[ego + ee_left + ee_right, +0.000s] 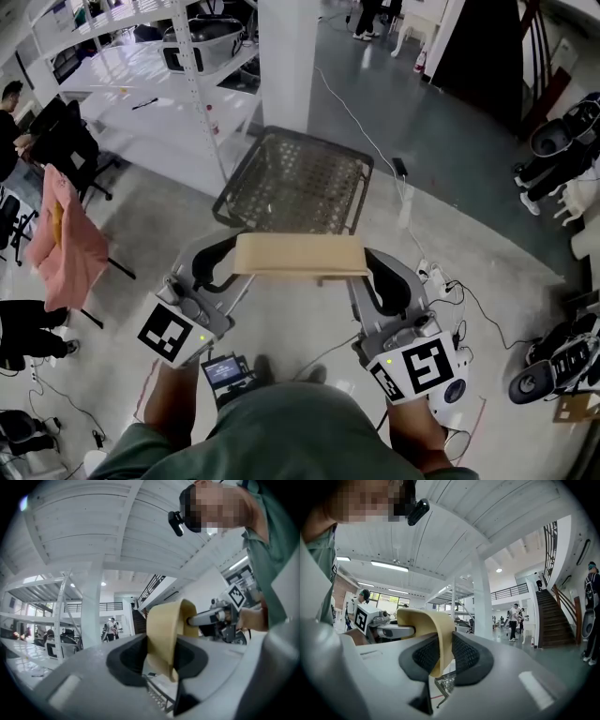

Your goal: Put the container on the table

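Fingers [126,660] of the left gripper [232,263] and right gripper [368,264] clamp opposite ends of one shallow tan container [300,255], held level over one wire-mesh desk's [295,183] near edge.

The container [300,256] is hanging between the left claw [232,261], which is pinching its left end, and the right claw [368,264], which is pinching its right end. Just beyond it the worktop [295,183] is standing on the floor [450,187], with a column [289,56] behind and shelving [141,66] to the left.
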`<state>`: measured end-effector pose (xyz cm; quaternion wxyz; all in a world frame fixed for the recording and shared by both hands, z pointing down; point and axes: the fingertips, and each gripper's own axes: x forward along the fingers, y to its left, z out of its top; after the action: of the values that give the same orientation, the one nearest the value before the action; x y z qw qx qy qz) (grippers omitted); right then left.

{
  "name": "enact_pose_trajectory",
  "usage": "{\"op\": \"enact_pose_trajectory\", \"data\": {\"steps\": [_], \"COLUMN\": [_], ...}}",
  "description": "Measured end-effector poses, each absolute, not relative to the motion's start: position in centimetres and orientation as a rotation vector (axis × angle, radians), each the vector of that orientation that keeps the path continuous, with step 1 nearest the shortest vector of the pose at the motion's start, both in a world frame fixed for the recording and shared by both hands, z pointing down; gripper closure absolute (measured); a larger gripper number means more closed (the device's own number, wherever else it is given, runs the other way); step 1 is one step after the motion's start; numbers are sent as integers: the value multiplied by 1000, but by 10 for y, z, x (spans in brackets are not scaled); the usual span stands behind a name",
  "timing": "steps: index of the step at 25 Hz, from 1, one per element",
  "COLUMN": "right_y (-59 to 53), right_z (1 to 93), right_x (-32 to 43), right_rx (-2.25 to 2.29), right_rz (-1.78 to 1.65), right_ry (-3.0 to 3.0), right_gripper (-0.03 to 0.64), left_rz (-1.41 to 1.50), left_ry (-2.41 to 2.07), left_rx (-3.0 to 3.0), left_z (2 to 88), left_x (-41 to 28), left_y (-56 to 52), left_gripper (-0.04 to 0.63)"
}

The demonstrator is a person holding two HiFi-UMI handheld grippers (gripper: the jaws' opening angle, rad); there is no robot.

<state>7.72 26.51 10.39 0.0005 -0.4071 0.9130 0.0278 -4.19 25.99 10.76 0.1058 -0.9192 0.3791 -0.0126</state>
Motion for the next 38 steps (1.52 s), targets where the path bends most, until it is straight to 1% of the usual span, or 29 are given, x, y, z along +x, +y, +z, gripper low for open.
{"op": "enact_pose_trajectory", "data": {"steps": [12,24,31,38], "right_y": [270,265,240,195], "right_z": [110,109,115,123], "right_x": [22,-5,6,46], "right_rx": [-1339,-1388,-1383,-1302], "right_rz": [67,75,53,22], "right_ry": [2849,2821,2834,2865], "right_gripper": [549,549,549,549], "left_rz": [-1,29,20,-9], "left_ry": [1060,1006,1008,1092], "left_rx": [-2741,-2768,-2782,-2771], "left_z": [116,119,125,133], "left_x": [-97,-124,-113,-74], "left_y": [259,250,226,188], "left_gripper": [479,479,479,479]}}
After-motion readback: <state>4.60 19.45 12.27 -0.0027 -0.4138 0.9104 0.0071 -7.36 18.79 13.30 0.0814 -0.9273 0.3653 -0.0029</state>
